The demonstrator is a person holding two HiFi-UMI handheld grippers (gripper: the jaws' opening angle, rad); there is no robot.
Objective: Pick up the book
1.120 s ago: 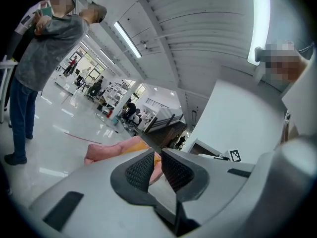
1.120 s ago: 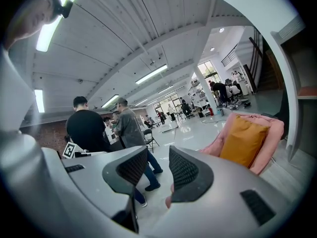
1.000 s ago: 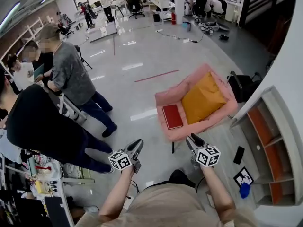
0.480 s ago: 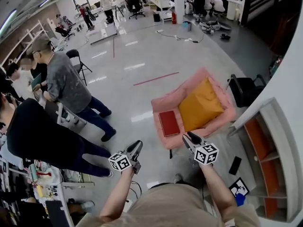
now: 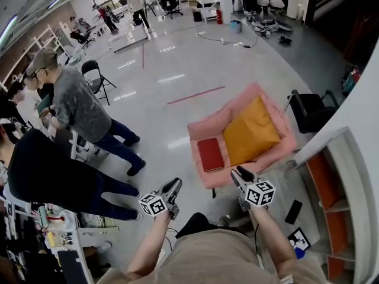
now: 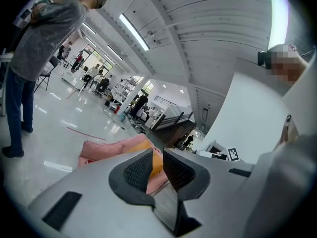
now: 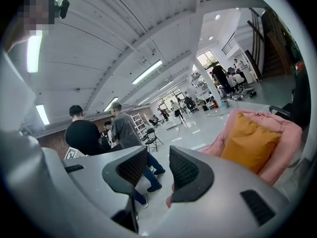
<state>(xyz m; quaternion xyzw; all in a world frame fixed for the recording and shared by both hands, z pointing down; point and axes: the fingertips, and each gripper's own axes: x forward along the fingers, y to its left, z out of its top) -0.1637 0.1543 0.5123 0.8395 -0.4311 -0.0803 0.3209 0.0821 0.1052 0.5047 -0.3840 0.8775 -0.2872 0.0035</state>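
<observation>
**Head view.** Item: the book [image 5: 210, 154], red, flat on the left part of the seat of a pink sofa [image 5: 204, 125]. It lay just beside a yellow cushion [image 5: 251, 132], on the cushion's left. Its long axis ran away from me, roughly in line with the way both grippers pointed. It lay ahead of the left gripper [image 5: 175, 185] and off to that gripper's right. From the right gripper [image 5: 238, 171] it was ahead and to the left. I judged the right gripper the nearer one, its tips already at the sofa's front edge. Neither gripper touched the book.

**Left gripper view.** The left gripper [image 6: 157, 167] had its jaws only a narrow slit apart, with nothing between them. The sofa showed beyond them. I could not make out the book.

**Right gripper view.** The right gripper [image 7: 158, 175] had its jaws plainly apart and empty. The sofa and cushion lay off to the right, and the book did not show.

**Change from a second earlier.** The sofa and book sat closer to both grippers in the head view. The book had kept its place on the seat.
</observation>
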